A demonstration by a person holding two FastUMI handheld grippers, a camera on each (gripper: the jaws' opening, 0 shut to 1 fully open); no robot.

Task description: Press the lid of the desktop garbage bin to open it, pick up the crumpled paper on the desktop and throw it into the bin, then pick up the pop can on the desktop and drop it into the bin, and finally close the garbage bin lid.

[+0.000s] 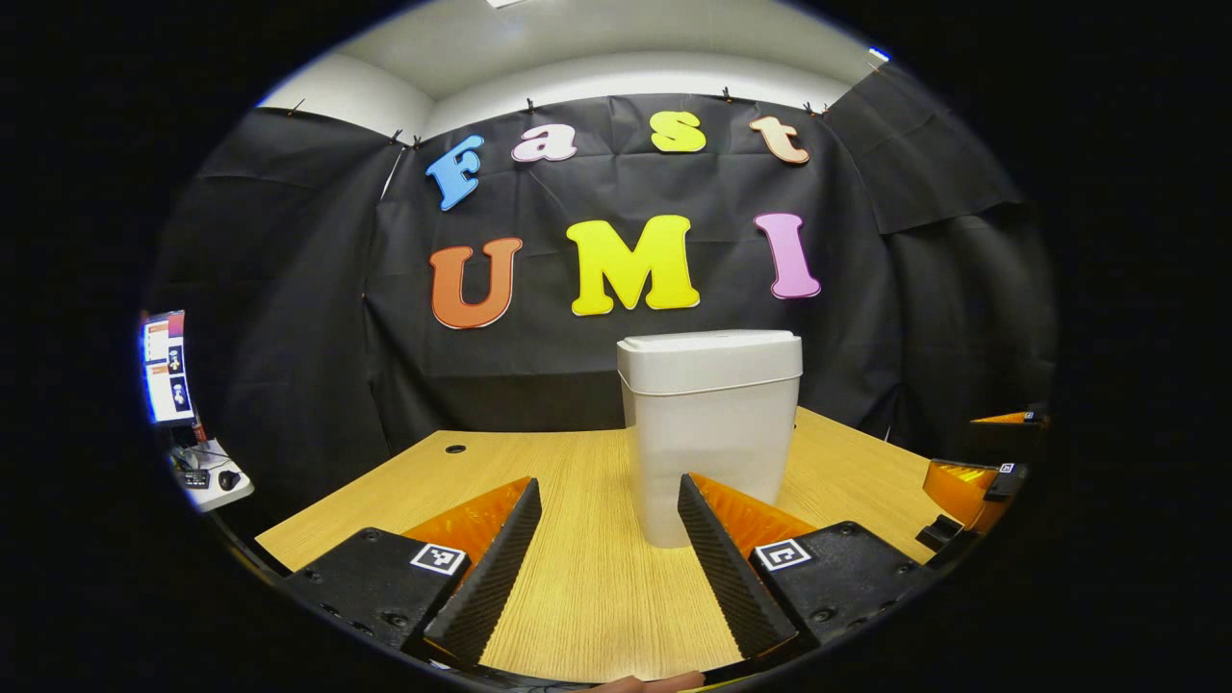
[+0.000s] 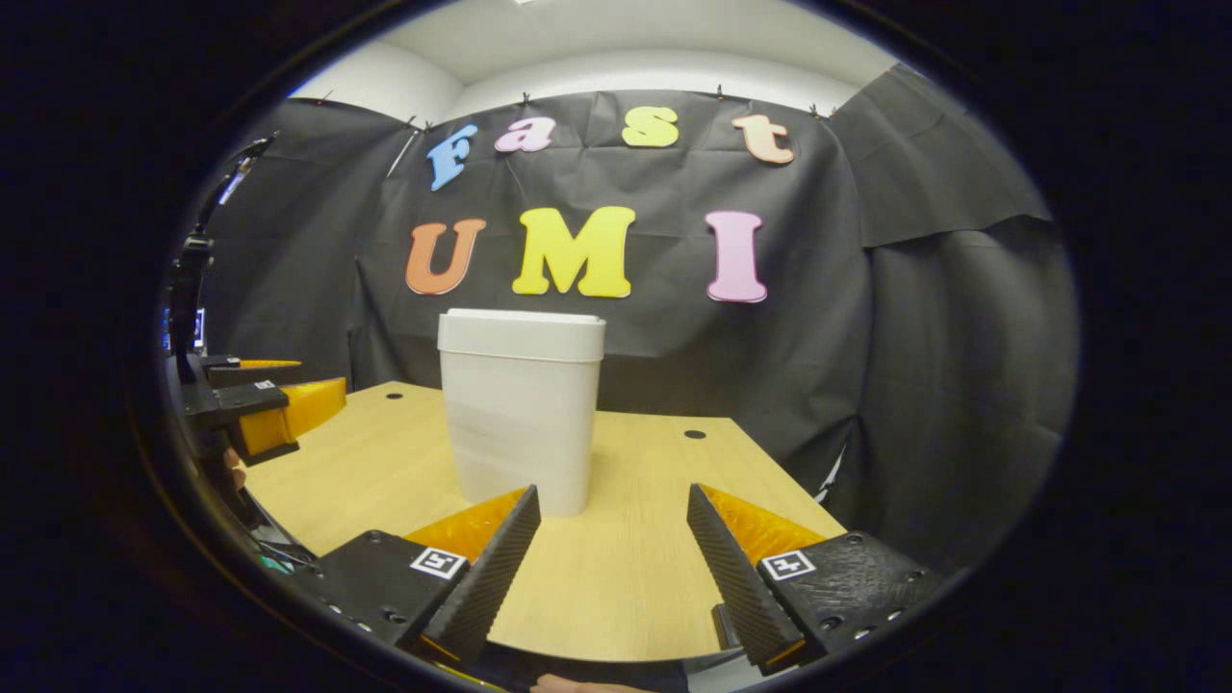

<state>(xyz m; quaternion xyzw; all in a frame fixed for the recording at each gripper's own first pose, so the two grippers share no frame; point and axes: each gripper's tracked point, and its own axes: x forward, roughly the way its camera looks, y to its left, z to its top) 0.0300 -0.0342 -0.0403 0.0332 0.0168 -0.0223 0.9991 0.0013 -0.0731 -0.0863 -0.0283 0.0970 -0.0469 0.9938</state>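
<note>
Two grippers are held low over the near edge of a wooden desktop (image 1: 577, 577), the largest surface in both views, with black cloth walls behind it.

Garbage bin (image 1: 710, 433): a tall off-white plastic bin stands upright on the desktop, well beyond both grippers. Its lid (image 1: 709, 361) sits flat and closed on the rim. In the left gripper view the bin stands ahead and slightly right of centre; in the right gripper view it stands ahead and left of centre (image 2: 521, 409).

Left gripper (image 1: 608, 568): fingers spread wide apart, with bare desktop between them. They hold nothing and touch nothing. The right finger overlaps the bin's base in the picture only, with the bin farther off.

Right gripper (image 2: 613, 573): fingers likewise spread wide apart, empty, and clear of the bin.

Each gripper also appears at the edge of the other's view, far right in the left gripper view and far left in the right gripper view.

Cable holes (image 2: 694, 435) mark the desktop's far side.
</note>
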